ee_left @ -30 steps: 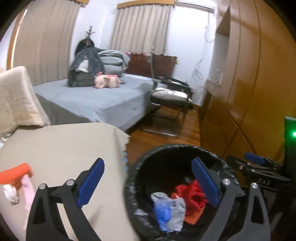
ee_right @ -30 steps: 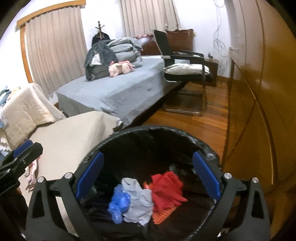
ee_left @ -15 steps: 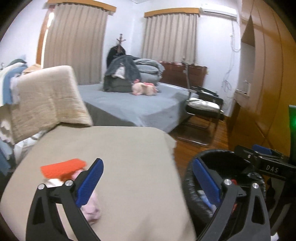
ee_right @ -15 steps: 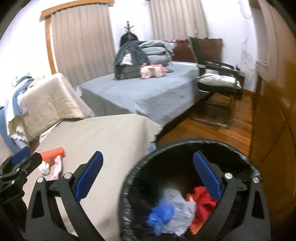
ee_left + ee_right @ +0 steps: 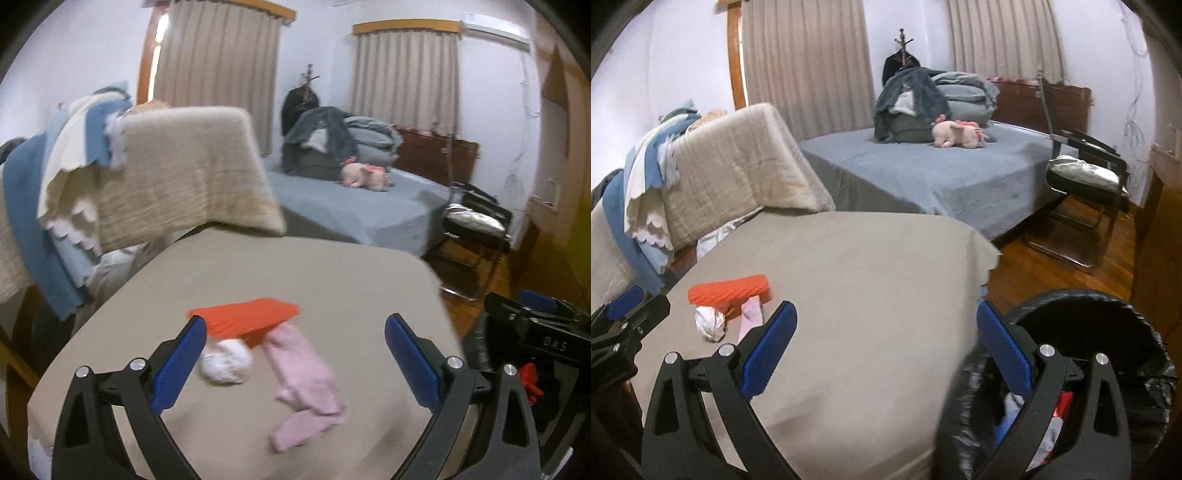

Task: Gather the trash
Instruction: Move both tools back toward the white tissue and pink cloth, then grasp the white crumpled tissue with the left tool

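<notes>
On the beige cloth-covered table lie an orange ribbed piece, a white crumpled wad and a pink cloth. My left gripper hovers open just above them, with nothing between its blue pads. The same orange piece and white wad sit left of centre in the right wrist view. My right gripper is open and empty over the table's right edge. The black-lined bin stands at lower right, holding red and blue scraps.
A chair draped with beige and blue towels stands behind the table. Beyond it are a grey bed with piled clothes and a pink plush toy, a black chair, and wooden cabinets to the right.
Both grippers swung left from above the bin to the table. The orange piece, white wad and pink cloth came into the middle of the left view. Both stayed open.
</notes>
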Tool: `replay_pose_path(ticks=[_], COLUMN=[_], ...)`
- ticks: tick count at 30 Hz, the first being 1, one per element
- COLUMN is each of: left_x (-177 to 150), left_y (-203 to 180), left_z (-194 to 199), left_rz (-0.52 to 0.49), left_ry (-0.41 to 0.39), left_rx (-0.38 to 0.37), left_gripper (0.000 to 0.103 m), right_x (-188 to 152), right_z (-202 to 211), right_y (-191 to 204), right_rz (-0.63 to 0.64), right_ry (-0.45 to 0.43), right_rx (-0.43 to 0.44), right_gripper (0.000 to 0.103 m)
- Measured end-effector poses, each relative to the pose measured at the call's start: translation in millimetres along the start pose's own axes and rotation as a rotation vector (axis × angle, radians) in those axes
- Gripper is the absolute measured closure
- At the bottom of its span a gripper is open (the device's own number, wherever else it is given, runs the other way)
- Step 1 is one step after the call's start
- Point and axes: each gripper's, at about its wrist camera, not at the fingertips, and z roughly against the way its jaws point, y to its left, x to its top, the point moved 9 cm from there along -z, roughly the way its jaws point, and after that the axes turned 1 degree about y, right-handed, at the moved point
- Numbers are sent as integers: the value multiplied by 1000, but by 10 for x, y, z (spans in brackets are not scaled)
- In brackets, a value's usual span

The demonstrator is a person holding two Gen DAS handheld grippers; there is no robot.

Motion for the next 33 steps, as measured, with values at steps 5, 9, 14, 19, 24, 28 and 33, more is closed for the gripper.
replay_pose_path(ticks=[5,9,14,19,24,28,33], left_x=[-118,-226,-338,-409,-451,-519,-558], left_y=[364,542,674,736,742,724,732], left_z=[-204,-384,-635,-865,-1012,-1115,-1132], left_rz=[23,46,67,86,96,102,110], left_ry=[33,74,126,175,207,243,255], left_rx=[54,69,72,64,52,34,29], left_gripper=[8,9,14,17,22,38,62], right_x=[-65,-129,-183,-162,-155,-176,-162], right_z=[-267,-462,-637,-761,-855,-895,-910], right_y=[216,365,529,608,626,634,664], right_rz=[15,25,52,69,69,70,78], right_ry=[31,57,78,85,95,99,99], right_rx=[5,11,20,23,23,22,27], right_gripper=[8,8,8,8,8,8,8])
